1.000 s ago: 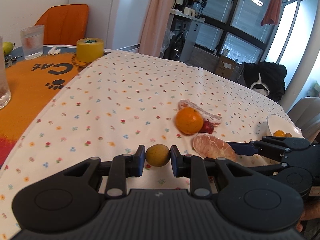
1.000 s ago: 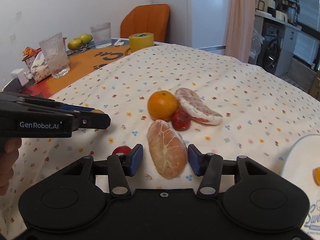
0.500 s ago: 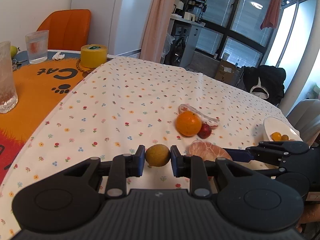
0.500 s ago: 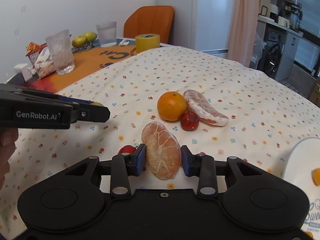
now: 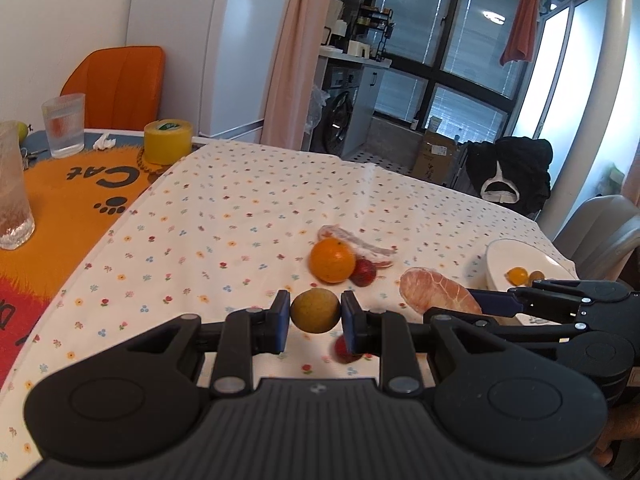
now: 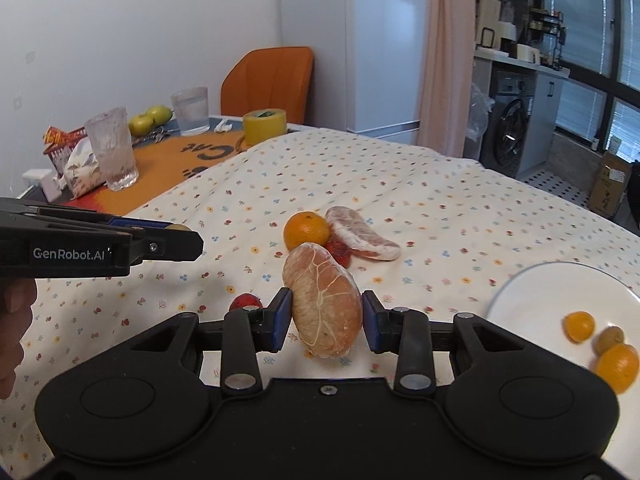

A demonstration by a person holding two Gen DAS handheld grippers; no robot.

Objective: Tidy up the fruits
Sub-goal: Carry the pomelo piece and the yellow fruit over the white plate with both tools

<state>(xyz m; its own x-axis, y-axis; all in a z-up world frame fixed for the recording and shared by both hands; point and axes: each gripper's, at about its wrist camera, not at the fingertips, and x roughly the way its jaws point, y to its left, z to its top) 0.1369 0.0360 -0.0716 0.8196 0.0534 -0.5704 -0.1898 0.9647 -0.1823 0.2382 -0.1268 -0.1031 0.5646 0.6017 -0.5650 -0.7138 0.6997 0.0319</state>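
Fruits first, left wrist view: a small round yellow-brown fruit point(image 5: 315, 311) sits pinched in the left claw point(image 5: 315, 314) above the floral worktop point(image 5: 248, 216); it looks firm and light. Right wrist view: the right claw point(image 6: 326, 316) grips a peeled pinkish pomelo wedge point(image 6: 323, 304) across its middle; soft, bruisable. White plate point(image 6: 536, 300) lies near; whole orange point(image 6: 307, 231) ahead.

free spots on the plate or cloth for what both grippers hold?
White plate: left and far parts bare; three small fruits crowd its near right edge. Floral tablecloth lies bare left of the orange. Crowded: orange, red fruit and peeled segment cluster together.
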